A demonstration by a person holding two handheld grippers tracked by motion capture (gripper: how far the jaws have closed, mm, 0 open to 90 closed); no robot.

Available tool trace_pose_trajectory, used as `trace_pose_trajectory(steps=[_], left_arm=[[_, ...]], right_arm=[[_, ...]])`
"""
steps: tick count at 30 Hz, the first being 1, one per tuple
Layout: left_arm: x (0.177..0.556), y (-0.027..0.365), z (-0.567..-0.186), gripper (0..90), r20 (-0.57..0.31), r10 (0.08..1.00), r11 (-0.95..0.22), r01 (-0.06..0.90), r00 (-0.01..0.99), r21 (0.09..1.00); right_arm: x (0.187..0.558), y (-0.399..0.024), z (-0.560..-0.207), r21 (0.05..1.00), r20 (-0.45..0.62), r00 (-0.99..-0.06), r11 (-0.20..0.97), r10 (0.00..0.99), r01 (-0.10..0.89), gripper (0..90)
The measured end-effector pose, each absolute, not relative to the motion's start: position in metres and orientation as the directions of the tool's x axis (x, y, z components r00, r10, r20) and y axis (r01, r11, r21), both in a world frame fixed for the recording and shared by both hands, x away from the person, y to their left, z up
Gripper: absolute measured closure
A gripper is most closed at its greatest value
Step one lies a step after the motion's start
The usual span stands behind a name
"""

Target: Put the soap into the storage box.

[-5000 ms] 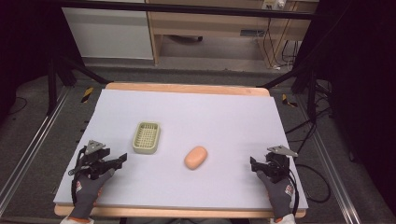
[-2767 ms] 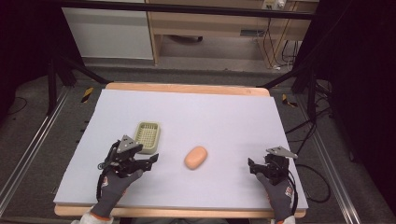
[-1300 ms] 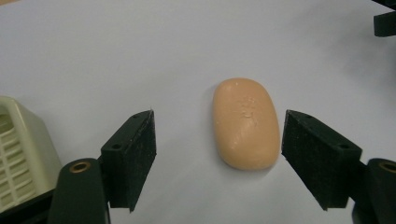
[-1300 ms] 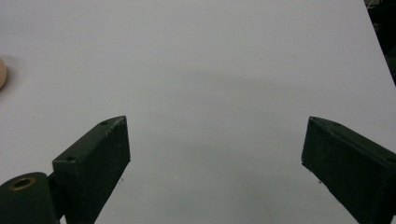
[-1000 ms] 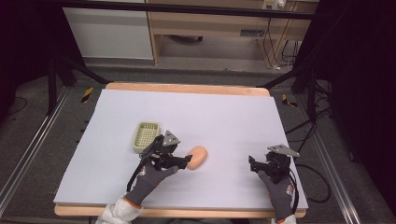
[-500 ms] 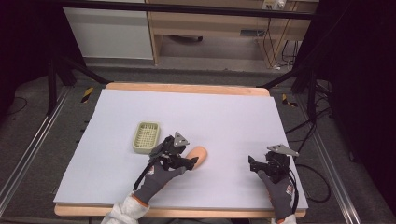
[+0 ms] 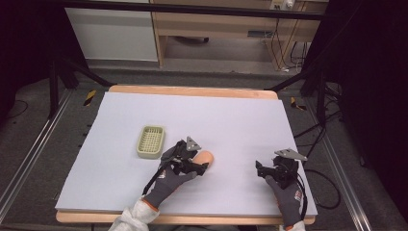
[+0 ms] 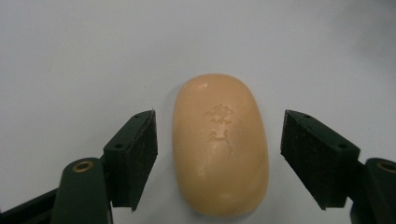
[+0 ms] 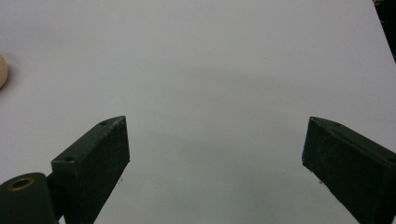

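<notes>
Left tool (image 8: 219,158) astride embossed soap (image 8: 220,144)

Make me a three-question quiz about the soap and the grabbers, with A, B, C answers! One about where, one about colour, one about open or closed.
1. Where is the soap?
A. Inside the soap dish
B. On the table, between the jaws of the left gripper
C. Under the right gripper

2. What colour is the soap dish?
A. Pale yellow-green
B. Bright red
C. Dark blue

3. How do the left gripper's jaws stand?
A. Shut tight on the soap
B. Shut on nothing
C. Open, one on each side of the soap, with a gap

Answers:
1 B: the left gripper view shows the soap lying on the table between the two jaws.
2 A: the high view shows a pale yellow-green dish left of the hand.
3 C: bare table shows between each jaw and the soap. The right gripper is open too, over bare table.
</notes>
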State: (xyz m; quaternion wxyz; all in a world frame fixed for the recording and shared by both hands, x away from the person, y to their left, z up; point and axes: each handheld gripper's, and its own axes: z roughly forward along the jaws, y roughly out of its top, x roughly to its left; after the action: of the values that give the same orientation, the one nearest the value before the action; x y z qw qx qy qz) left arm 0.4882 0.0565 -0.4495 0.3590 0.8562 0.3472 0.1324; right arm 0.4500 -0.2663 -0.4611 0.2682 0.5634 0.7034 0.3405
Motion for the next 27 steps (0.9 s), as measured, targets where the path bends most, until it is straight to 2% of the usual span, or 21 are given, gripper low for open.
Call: trace_pose_trajectory(steps=[19,27], left_arm=[[0.496,0.042,-0.463,27.0,-0.015,0.695,-0.529,0.525,0.719,0.667],[0.499,0.04,-0.466,30.3,-0.018,0.7,-0.528,0.535,0.714,0.659]], right_arm=[[0.451,-0.266,-0.462,0.778,0.005,-0.221,0.135,0.975,0.614,7.9],[0.451,-0.265,-0.462,0.773,0.007,-0.219,0.133,0.976,0.62,7.9]])
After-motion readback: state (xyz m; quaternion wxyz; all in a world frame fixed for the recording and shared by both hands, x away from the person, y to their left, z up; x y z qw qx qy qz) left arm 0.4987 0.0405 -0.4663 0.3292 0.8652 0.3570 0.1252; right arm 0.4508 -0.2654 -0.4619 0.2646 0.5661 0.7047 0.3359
